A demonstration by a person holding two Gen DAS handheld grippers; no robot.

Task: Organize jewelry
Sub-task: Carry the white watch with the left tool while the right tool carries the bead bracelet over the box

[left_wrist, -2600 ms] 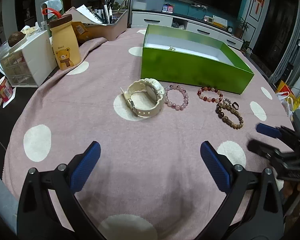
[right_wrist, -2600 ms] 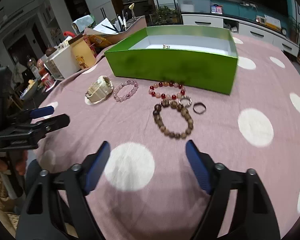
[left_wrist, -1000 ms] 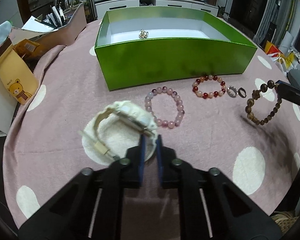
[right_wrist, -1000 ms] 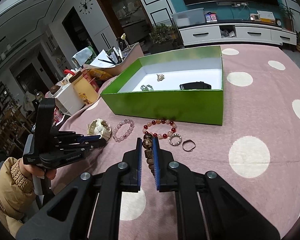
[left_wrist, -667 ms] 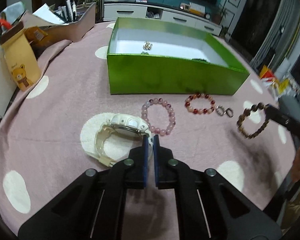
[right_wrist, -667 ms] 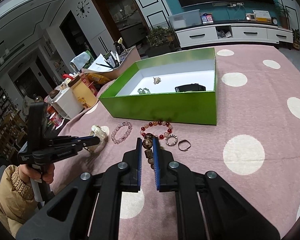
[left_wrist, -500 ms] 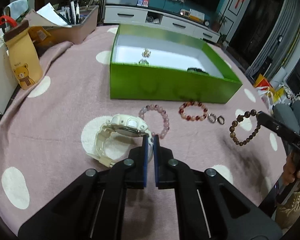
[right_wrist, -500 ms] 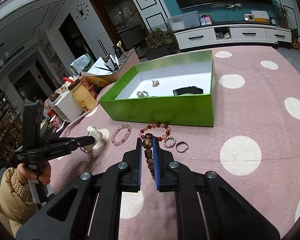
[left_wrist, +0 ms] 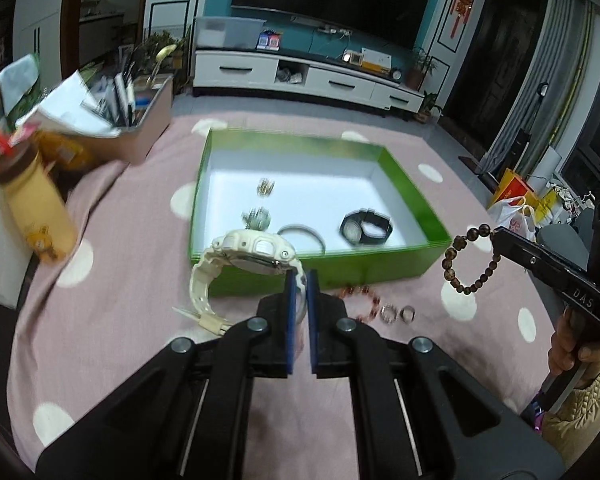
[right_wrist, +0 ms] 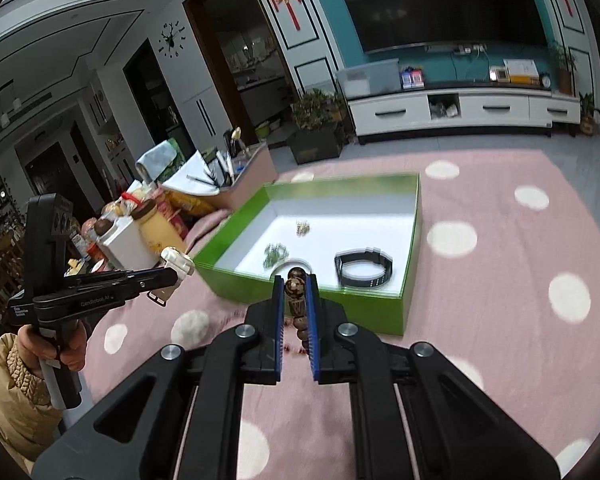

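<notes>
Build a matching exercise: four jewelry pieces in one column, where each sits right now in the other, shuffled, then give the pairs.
1. cream watch
2. brown bead bracelet
3. black watch
4. two rings

A. on the pink cloth
B. in the left hand-held gripper
C. inside the green box
D. in the right hand-held gripper

Pairs: 1-B, 2-D, 3-C, 4-A

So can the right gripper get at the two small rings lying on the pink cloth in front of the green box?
Probably not yet: the right gripper is shut on the brown wooden bead bracelet. The two small rings lie uncovered, so the path looks free.
</notes>
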